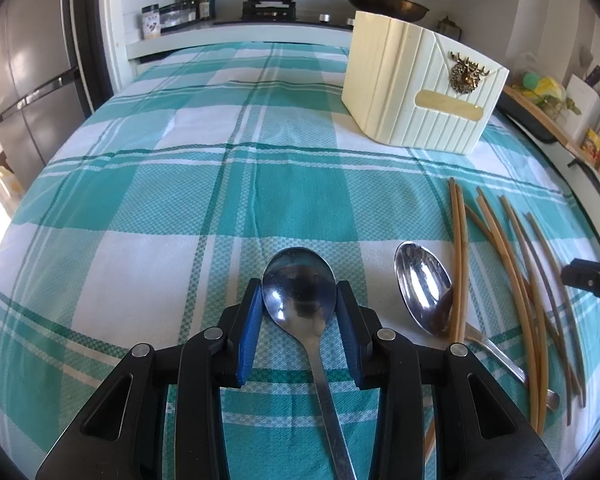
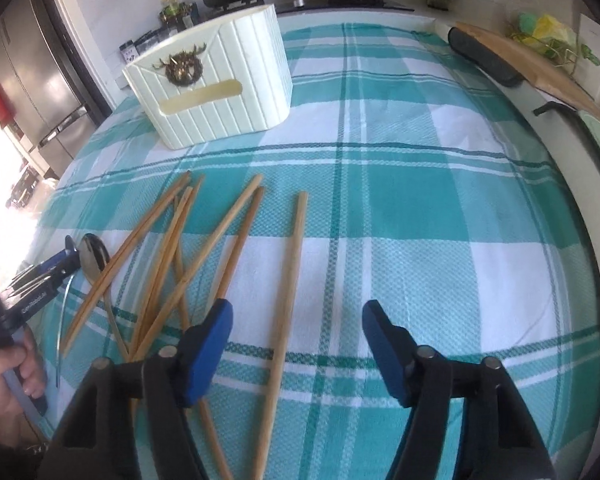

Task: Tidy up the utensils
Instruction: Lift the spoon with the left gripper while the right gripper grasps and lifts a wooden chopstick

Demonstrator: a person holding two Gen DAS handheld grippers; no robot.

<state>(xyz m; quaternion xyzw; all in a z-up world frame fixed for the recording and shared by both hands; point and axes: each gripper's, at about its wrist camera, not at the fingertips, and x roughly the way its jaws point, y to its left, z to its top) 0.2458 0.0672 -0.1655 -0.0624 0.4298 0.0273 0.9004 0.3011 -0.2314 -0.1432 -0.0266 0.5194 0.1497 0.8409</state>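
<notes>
- While the left wrist view shows the left gripper (image 1: 299,334) at lower centre, closed narrow about the bowl of a spoon (image 1: 300,292) with both blue pads against its sides, the hold looks weak: smooth rounded metal could slip or swing once lifted.
- In the same view a second spoon (image 1: 422,288) lies just right of it, touching the nearest chopsticks (image 1: 460,256); I judge a careless lift could nudge that pile.
- At upper right stands the cream holder (image 1: 420,92), well apart from the spoons, so a long carry gives the spoon time to tip out.
- In the right wrist view the right gripper (image 2: 296,344) at the bottom stands half open over a single chopstick (image 2: 288,280), its pads clear of it.
- The stick lies nearer the left pad, so closing could roll it aside rather than trap it.
- At centre left the other chopsticks cross one another on the bench (image 2: 440,208); the left pad sits over their ends and may catch one.
</notes>
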